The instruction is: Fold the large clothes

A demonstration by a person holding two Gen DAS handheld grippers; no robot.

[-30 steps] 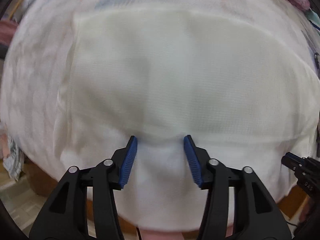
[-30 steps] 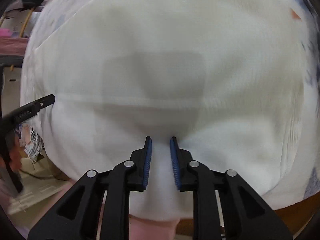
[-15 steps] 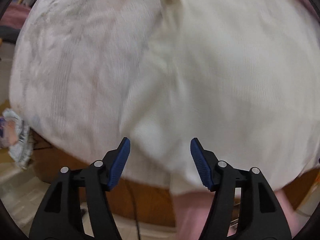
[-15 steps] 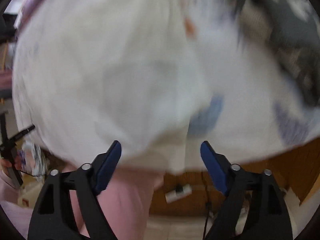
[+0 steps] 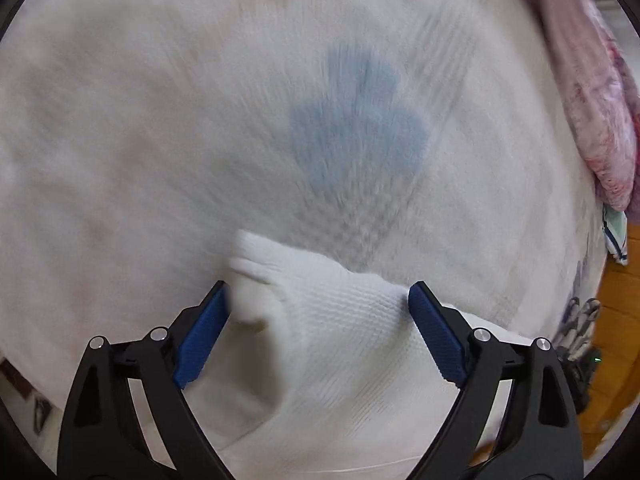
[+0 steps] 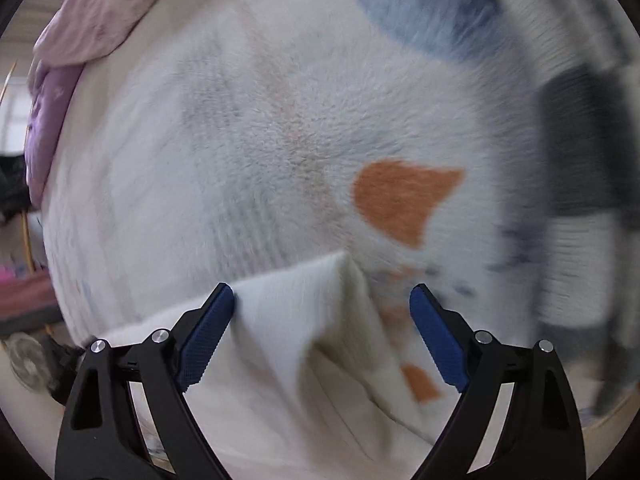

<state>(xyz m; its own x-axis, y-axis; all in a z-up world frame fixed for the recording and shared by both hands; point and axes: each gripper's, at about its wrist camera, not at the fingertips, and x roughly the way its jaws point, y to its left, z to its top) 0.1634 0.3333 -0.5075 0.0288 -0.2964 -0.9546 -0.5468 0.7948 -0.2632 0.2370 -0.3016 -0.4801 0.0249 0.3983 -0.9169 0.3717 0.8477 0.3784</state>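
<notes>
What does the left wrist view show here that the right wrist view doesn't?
Only the left wrist view: a hand-shaped blue patch on the blanket. Only the right: an orange patch and dark checks on the blanket. Both: a pink quilt, the white garment between open jaws of the left claw and right claw.

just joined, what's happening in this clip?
A person with handheld tongs in each hand is folding a white knit garment on a fleecy patterned blanket. The left tongs are open, with a bunched corner of the garment lying between the pads. The right tongs are open too, straddling another raised fold of the garment. Neither is clamped on the fabric. Both views are motion-blurred. A pink quilt lies at the blanket's edge.
</notes>
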